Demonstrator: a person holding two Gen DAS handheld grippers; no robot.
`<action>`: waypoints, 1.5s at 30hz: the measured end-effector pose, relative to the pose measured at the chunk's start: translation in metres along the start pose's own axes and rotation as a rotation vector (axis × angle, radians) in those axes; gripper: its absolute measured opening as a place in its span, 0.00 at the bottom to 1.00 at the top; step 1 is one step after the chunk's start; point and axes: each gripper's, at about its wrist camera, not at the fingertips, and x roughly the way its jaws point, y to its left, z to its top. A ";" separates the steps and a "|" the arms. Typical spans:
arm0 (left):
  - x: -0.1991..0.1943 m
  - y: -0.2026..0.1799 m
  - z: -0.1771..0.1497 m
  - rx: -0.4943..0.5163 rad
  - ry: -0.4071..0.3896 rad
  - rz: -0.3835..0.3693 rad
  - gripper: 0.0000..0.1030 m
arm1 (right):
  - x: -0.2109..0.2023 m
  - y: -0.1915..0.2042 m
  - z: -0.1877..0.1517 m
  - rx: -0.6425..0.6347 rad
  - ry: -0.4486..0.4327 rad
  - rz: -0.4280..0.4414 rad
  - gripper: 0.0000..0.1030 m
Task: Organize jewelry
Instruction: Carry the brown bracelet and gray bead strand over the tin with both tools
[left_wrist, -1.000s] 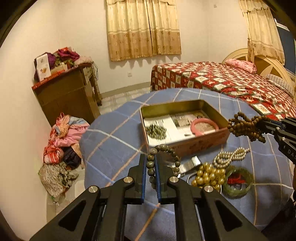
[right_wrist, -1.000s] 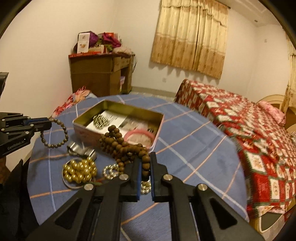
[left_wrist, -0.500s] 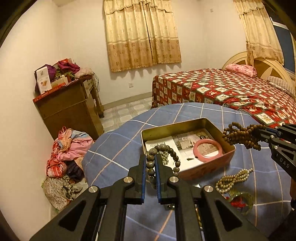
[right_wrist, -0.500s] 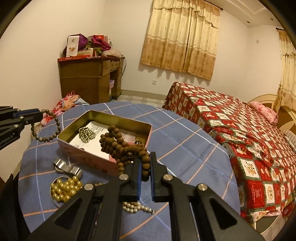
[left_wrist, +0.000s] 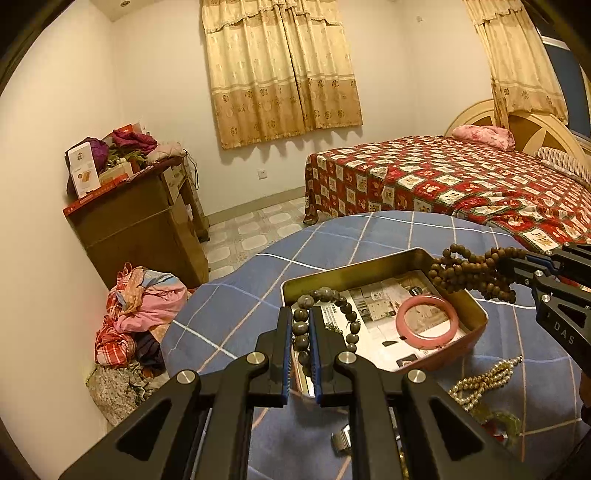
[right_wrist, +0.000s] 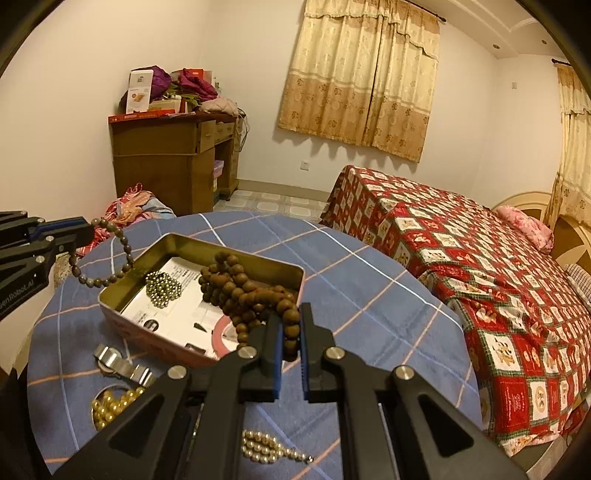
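Gripping both at once: left gripper is clamped on a grey-green bead bracelet, right gripper is clamped on a bunched brown wooden bead strand. Compared with a second ago both tools have moved up and forward, from over the loose pile to the metal tin; the bracelet loop now hangs at the tin's near-left corner, the brown strand over its right end. Judged: transport is nearly done, release into the tin comes next.

Orientation: bracelet loop hangs open from the pads, its plane roughly facing the left camera, no real long axis. Brown strand's long axis runs out from the right pads toward the tin's middle, clump end leading, drooping.

Already in the tin: pink bangle, small pile of dark metallic beads, on printed paper. On the blue checked tablecloth outside the tin: gold bead bracelet, pearl strand, silver watch band.
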 end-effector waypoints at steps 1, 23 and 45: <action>0.003 0.000 0.001 0.001 0.001 0.003 0.08 | 0.003 0.000 0.002 -0.001 0.003 -0.002 0.09; 0.051 -0.004 0.011 0.023 0.045 0.009 0.08 | 0.046 0.006 0.017 -0.006 0.064 -0.014 0.09; 0.082 -0.009 0.000 0.063 0.106 0.023 0.08 | 0.076 0.020 0.017 -0.035 0.129 -0.016 0.09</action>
